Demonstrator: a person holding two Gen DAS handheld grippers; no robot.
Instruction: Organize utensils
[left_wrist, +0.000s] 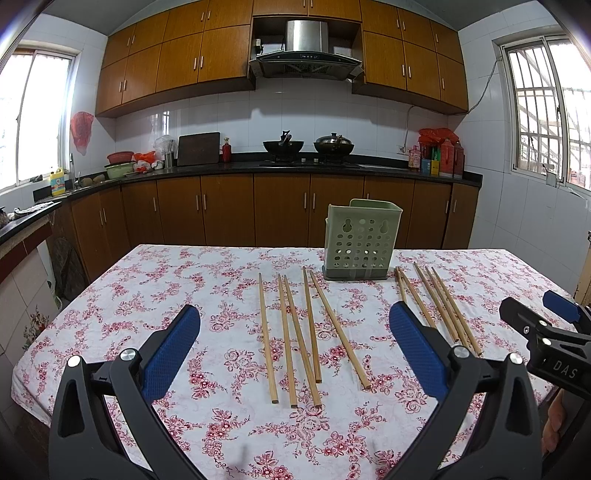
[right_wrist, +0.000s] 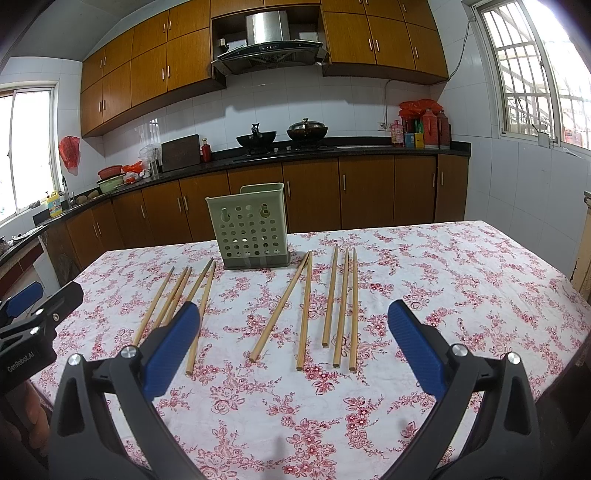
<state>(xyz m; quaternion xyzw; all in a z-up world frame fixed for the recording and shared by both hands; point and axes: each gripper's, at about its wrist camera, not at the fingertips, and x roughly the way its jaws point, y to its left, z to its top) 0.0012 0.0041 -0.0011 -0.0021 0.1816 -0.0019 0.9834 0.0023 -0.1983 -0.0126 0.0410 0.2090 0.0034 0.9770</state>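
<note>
Green plastic holder (left_wrist: 361, 242) stands at twelve o'clock on the tablecloth (left_wrist: 184, 280), contents hidden. Chopsticks (left_wrist: 295, 332) lie around it. Left gripper (left_wrist: 295, 347) and right gripper (right_wrist: 293, 343) gape wide, empty.

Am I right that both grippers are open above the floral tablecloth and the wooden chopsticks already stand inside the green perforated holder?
Not quite: the wooden chopsticks lie flat on the floral tablecloth, outside the green perforated holder, as the right wrist view shows. Both the left gripper and right gripper are open.
</note>
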